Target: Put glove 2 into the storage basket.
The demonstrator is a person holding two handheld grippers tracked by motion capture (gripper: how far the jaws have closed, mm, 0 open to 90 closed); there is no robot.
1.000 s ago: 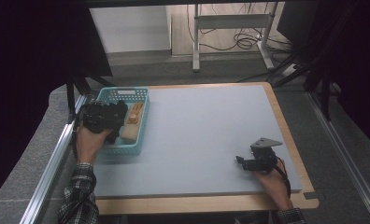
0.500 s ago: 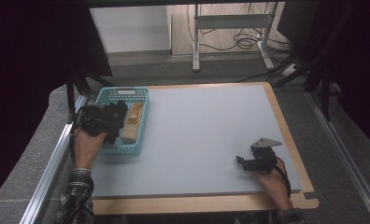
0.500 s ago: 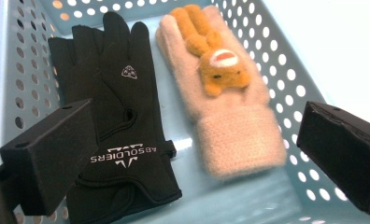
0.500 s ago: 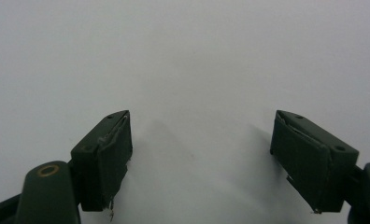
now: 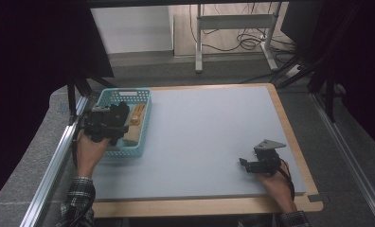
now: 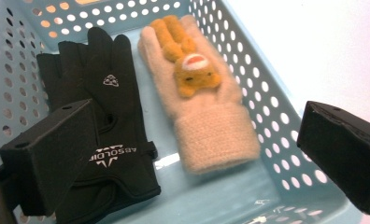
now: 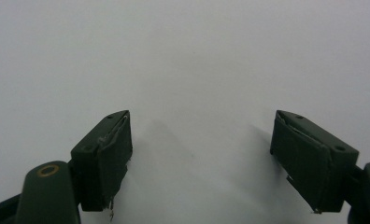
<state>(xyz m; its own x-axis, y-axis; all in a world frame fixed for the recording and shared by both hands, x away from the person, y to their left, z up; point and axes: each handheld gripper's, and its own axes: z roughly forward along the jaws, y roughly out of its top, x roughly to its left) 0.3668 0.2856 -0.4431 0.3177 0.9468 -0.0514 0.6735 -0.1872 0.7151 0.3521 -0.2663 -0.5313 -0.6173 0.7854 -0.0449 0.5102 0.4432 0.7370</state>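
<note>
The left gripper [image 6: 199,154] has its two black jaws spread wide, grasping nothing, poised above the near end of a light blue perforated basket [image 6: 272,98]. Between the jaws lies a fuzzy beige knit glove [image 6: 206,112] with a small orange bear figure [image 6: 192,70] sewn on its back, cuff toward the gripper, likely the piece about to be picked. Just beside it, touching along one edge, lies a black sport glove [image 6: 106,126] with white lettering at the wrist. From above, the basket [image 5: 143,92] sits at the table's far left corner, the left gripper [image 5: 114,124] held over it. The right gripper [image 5: 259,163], jaws also spread and empty, rests well apart on the bare grey tabletop [image 5: 209,123], seemingly waiting.
</note>
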